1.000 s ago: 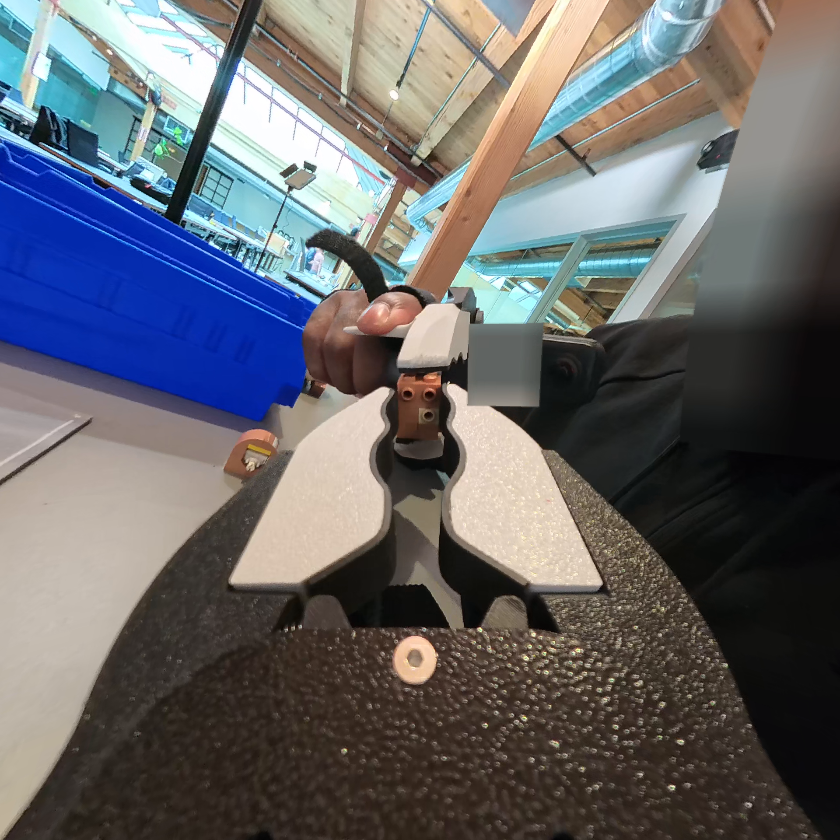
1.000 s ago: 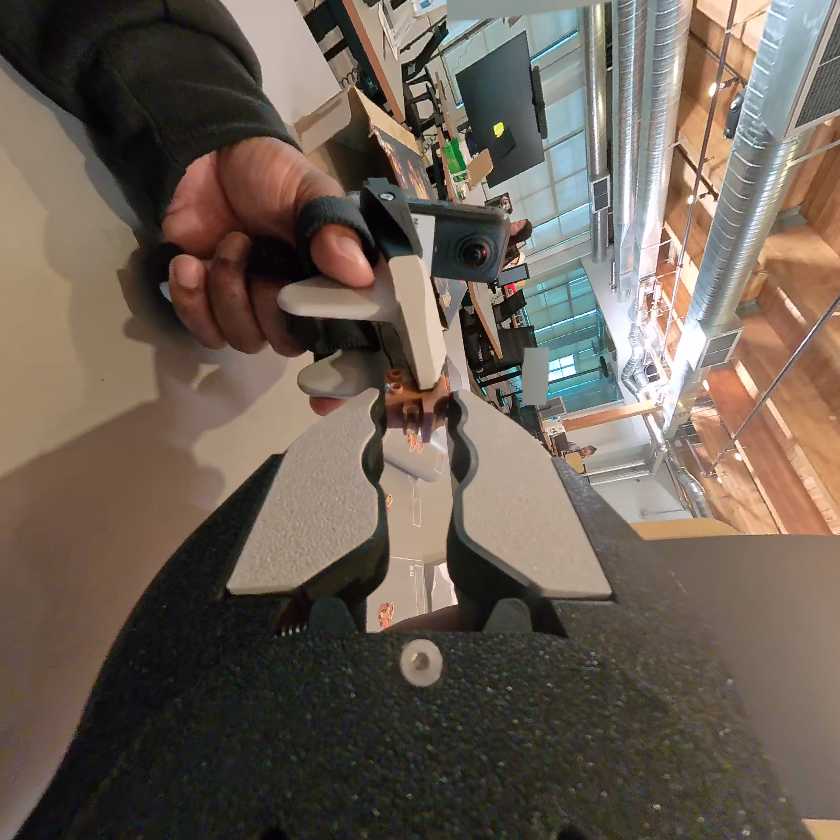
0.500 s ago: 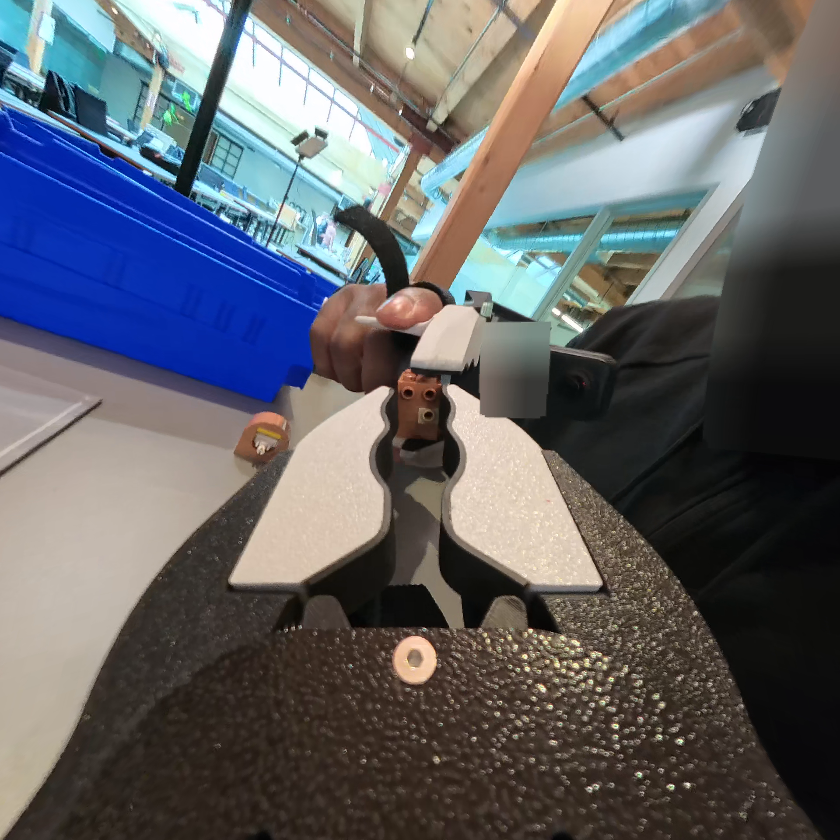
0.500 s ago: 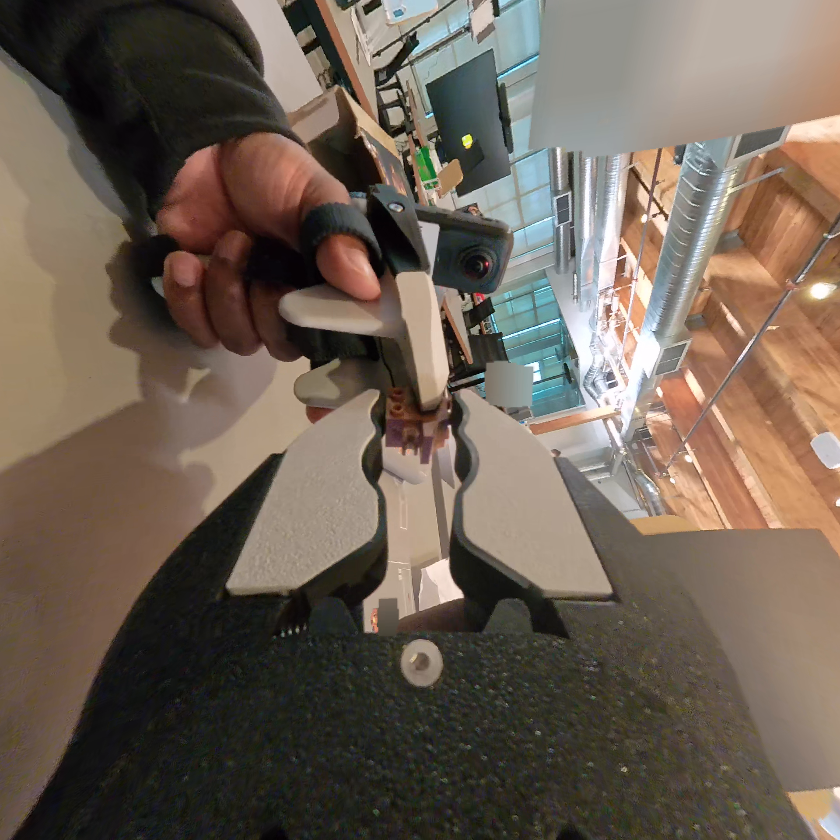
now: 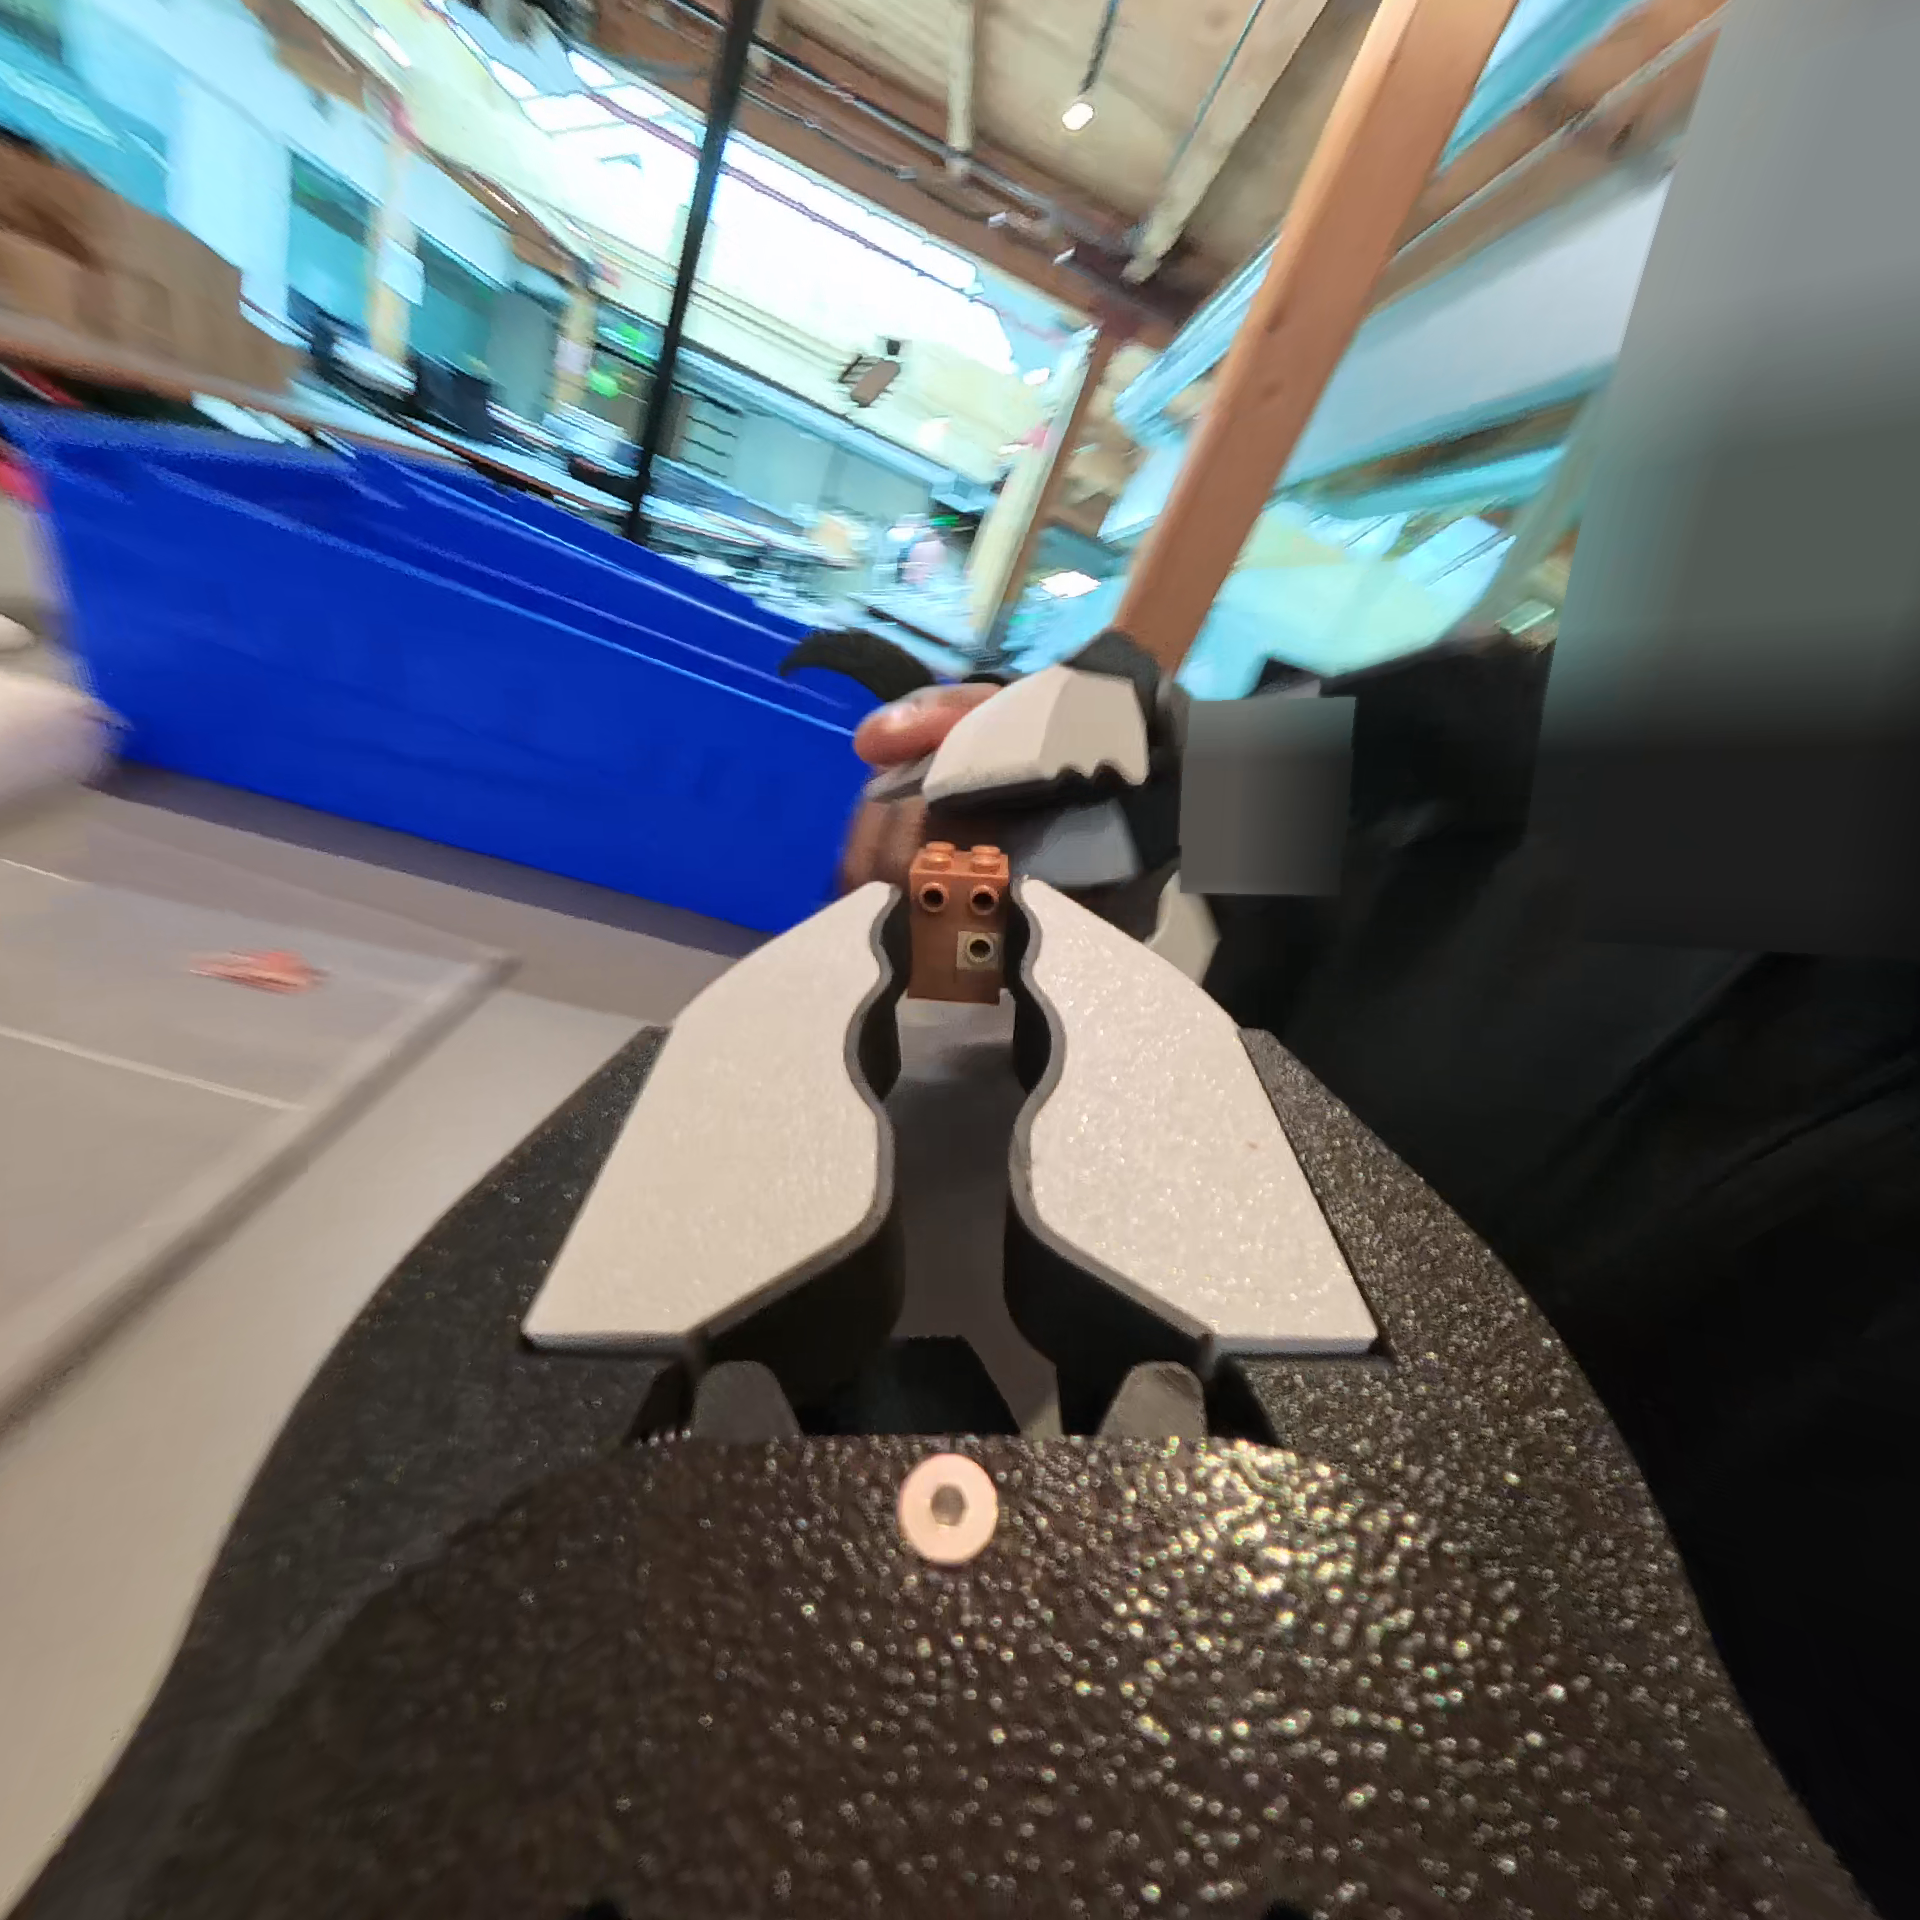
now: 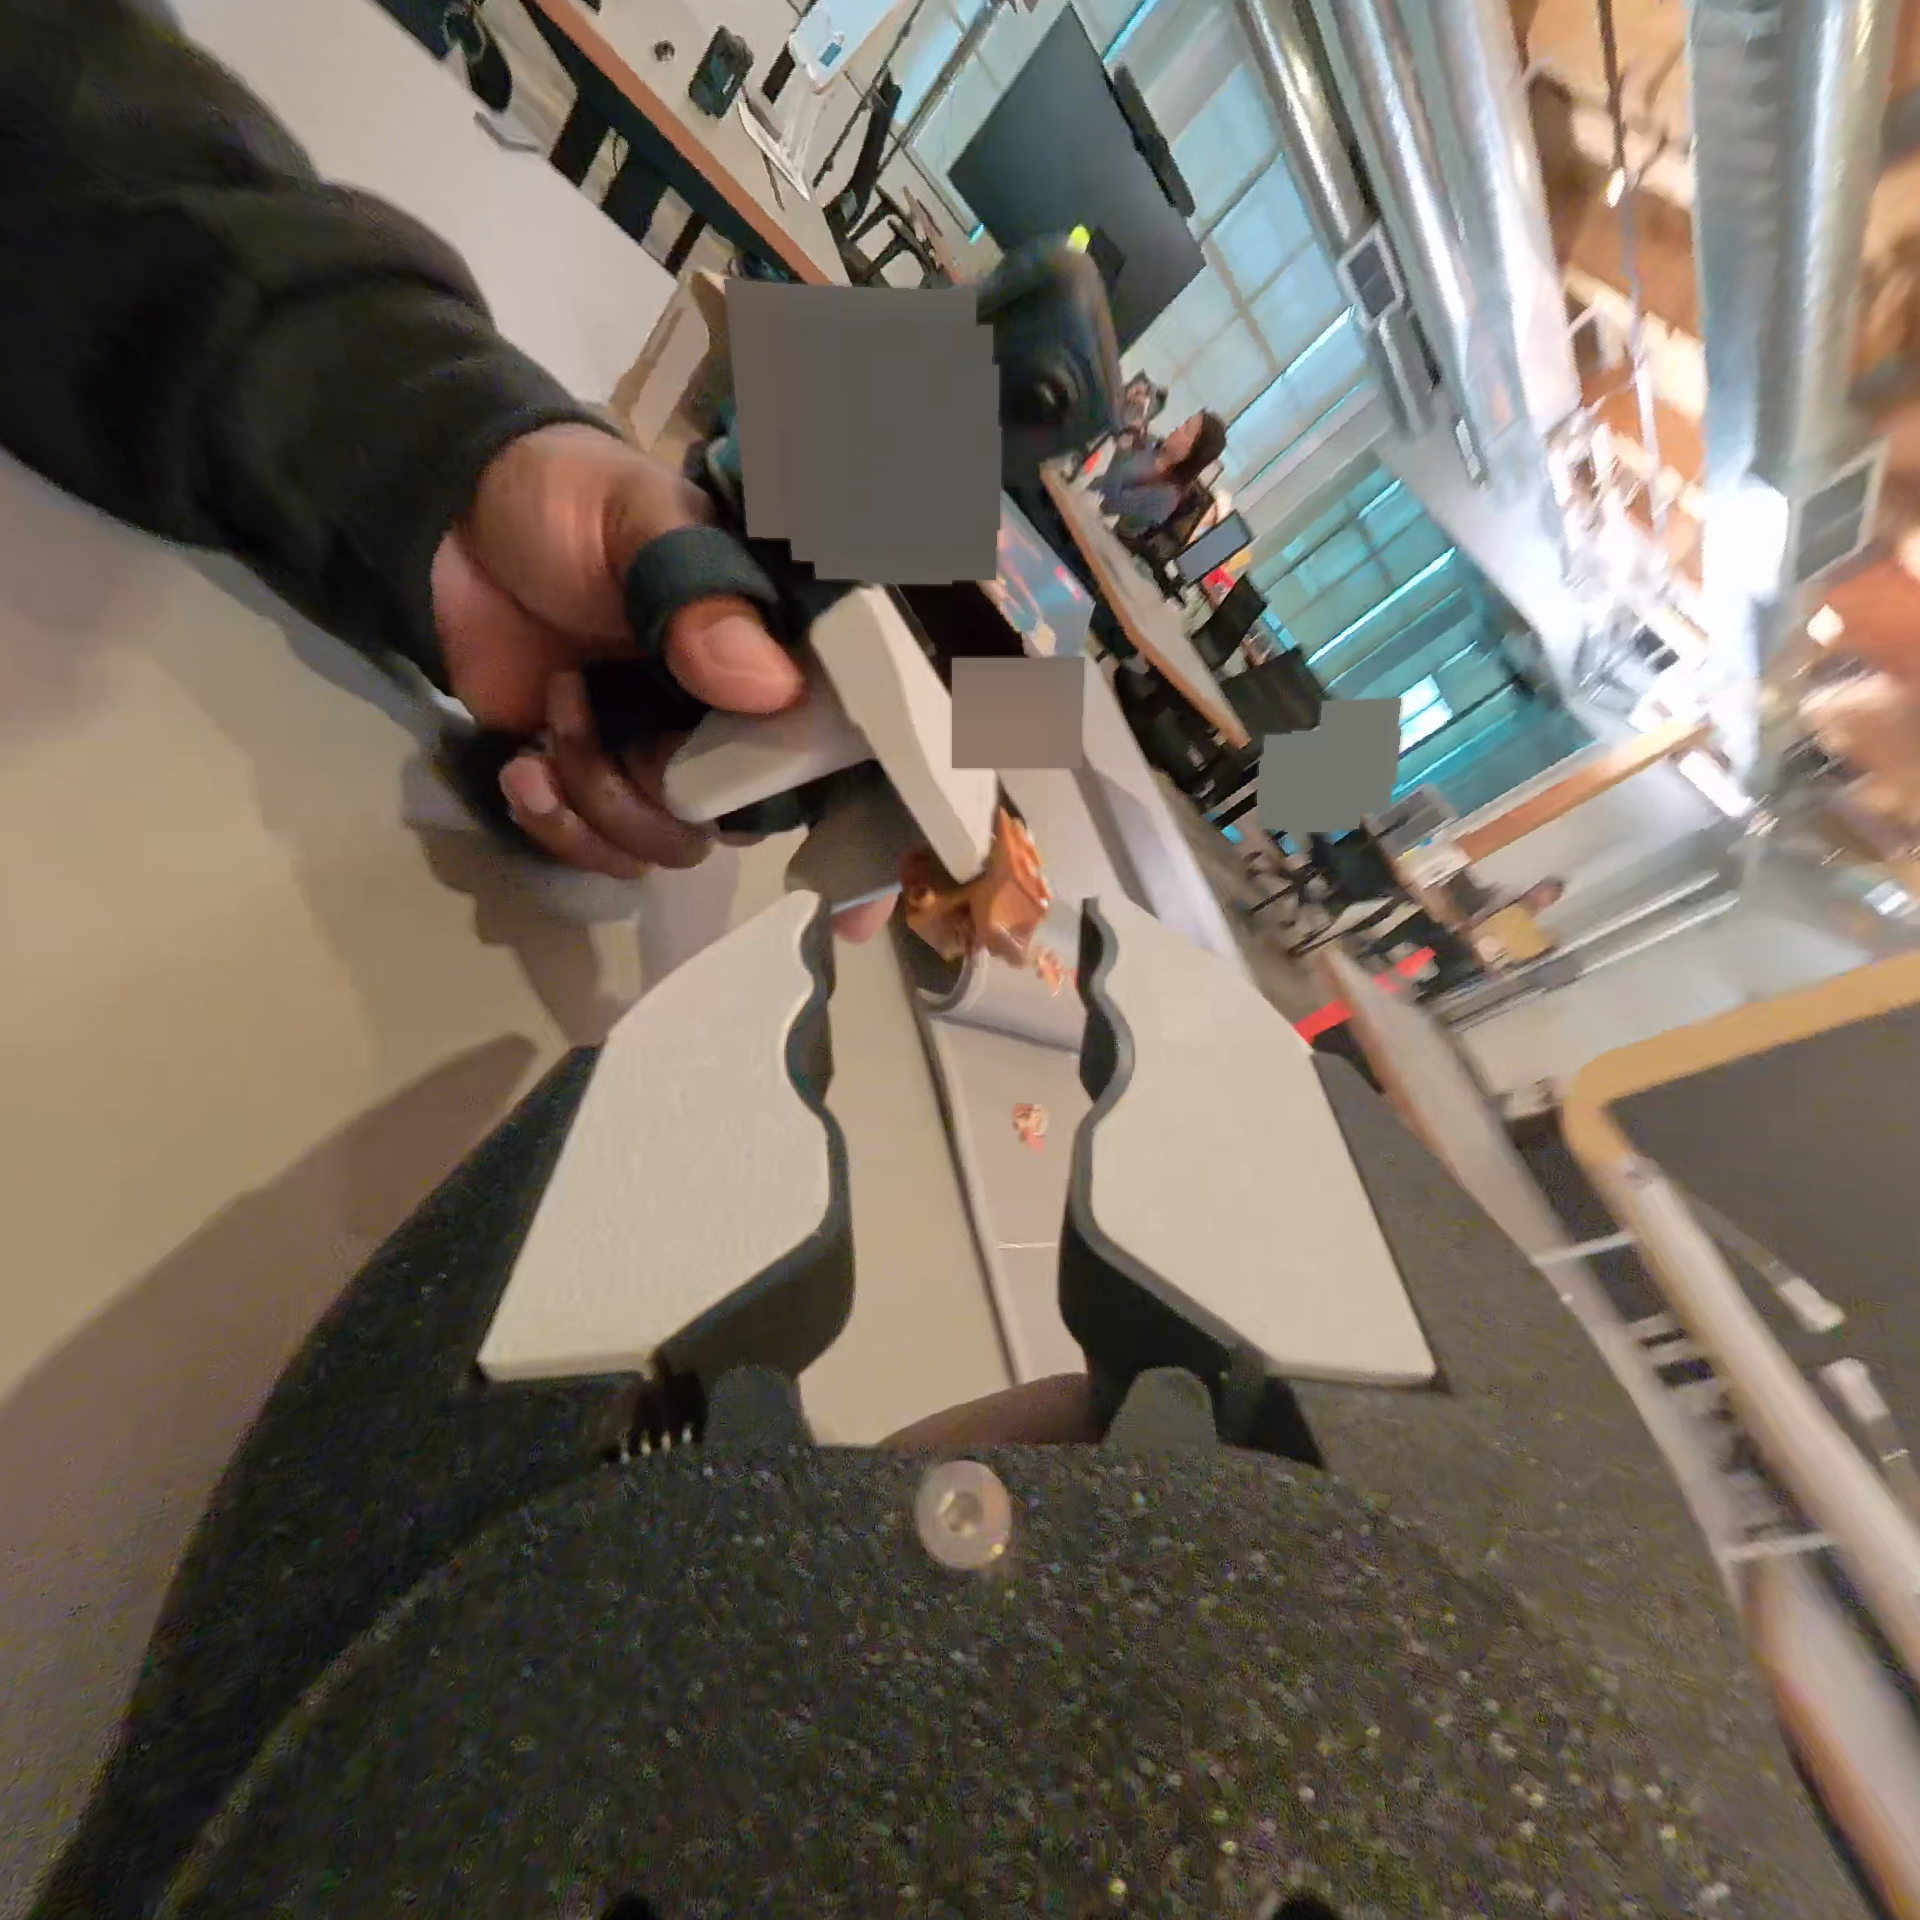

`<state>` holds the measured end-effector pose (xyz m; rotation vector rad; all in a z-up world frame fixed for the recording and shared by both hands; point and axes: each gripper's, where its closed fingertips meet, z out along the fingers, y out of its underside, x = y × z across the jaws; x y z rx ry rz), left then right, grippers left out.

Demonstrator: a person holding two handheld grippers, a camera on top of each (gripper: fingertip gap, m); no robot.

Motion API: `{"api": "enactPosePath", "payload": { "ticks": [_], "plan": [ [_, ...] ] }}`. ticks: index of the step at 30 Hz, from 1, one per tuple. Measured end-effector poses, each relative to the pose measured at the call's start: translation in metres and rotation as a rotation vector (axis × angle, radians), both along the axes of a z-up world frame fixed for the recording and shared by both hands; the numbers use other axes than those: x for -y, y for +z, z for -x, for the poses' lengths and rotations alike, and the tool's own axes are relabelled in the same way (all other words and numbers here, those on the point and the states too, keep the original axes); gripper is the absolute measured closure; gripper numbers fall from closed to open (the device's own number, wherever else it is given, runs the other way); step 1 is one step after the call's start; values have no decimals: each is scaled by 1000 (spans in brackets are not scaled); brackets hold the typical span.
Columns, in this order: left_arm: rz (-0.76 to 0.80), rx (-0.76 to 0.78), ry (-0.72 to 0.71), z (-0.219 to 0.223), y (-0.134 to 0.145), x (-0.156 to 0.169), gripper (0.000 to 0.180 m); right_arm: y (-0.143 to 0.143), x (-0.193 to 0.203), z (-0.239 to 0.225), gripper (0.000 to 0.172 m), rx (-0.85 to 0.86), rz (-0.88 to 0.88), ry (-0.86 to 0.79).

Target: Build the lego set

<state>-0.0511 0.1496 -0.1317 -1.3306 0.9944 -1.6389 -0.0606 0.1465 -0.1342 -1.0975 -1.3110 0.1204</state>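
While the left gripper (image 5: pixel 956 940) pinches a small brown studded brick (image 5: pixel 958 925) firmly between its fingertips, the right gripper (image 6: pixel 956 935) gapes empty; best withdrawn straight, without knocking it.

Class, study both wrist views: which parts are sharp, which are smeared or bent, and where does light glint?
Left wrist view: brown brick between the left gripper fingers is sharp; blue bin and hall streak with motion blur; glints speckle the black housing. Right wrist view: background smeared, pipes curved by the wide lens.
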Motion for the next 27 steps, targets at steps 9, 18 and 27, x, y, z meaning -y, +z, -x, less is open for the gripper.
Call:
{"api": "enactPosePath", "payload": {
  "ticks": [9,18,27],
  "plan": [
    [-401,-122,64,7,-13,1,164,-18,-8,-4,138,-111,418,49],
    [-419,-108,12,6,-13,9,164,-16,4,2,146,-133,464,129],
    [-424,-203,26,8,-24,2,151,-27,-2,1,154,-108,503,85]
  ]
}}
